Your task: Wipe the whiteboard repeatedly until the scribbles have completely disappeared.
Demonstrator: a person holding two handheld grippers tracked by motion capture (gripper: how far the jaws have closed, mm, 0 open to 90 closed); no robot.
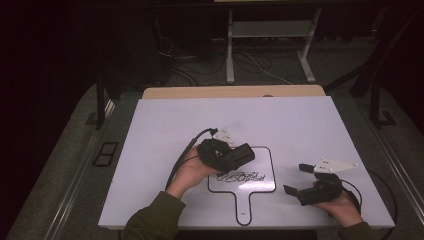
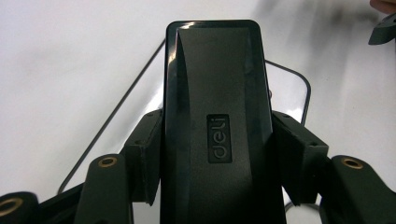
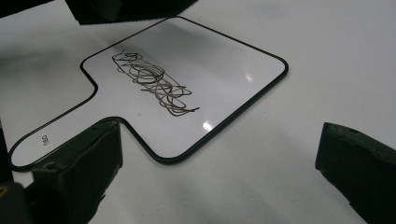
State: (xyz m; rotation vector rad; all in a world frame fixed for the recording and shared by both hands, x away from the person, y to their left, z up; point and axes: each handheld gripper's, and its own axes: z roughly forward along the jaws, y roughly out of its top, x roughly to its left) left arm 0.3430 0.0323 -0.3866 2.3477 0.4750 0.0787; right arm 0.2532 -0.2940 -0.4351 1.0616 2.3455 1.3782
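so the left claw (image 1: pixel 239 156) is clamped on a black whiteboard eraser (image 1: pixel 236 154), the flat rectangular kind with "deli" pressed into its back. in the left gripper view the eraser (image 2: pixel 217 116) sits square between the two jaws, pads pressed against both long sides, and it sticks out well past them. from the high view the left hand (image 1: pixel 192 172) holds that claw over the upper left part of a small handheld whiteboard (image 1: pixel 260 184), the paddle-shaped one with a black rim and a short handle pointing toward the person. can't tell if the eraser is actually touching the board or just above it.

the board lies flat on the white tabletop (image 1: pixel 165 125), a bit right of centre on the near half. there's a messy black marker scribble (image 1: pixel 241 176) across its middle, and the right gripper view shows the scribble (image 3: pixel 154 84) really clearly, plus a tiny "deli" mark on the handle.

the right claw (image 1: pixel 299 178) is spread wide with nothing in it, held by the right hand (image 1: pixel 342 205) just to the right of the board, jaws aimed toward it. in its own view the whiteboard (image 3: pixel 224 70) lies ahead between the two open jaws.
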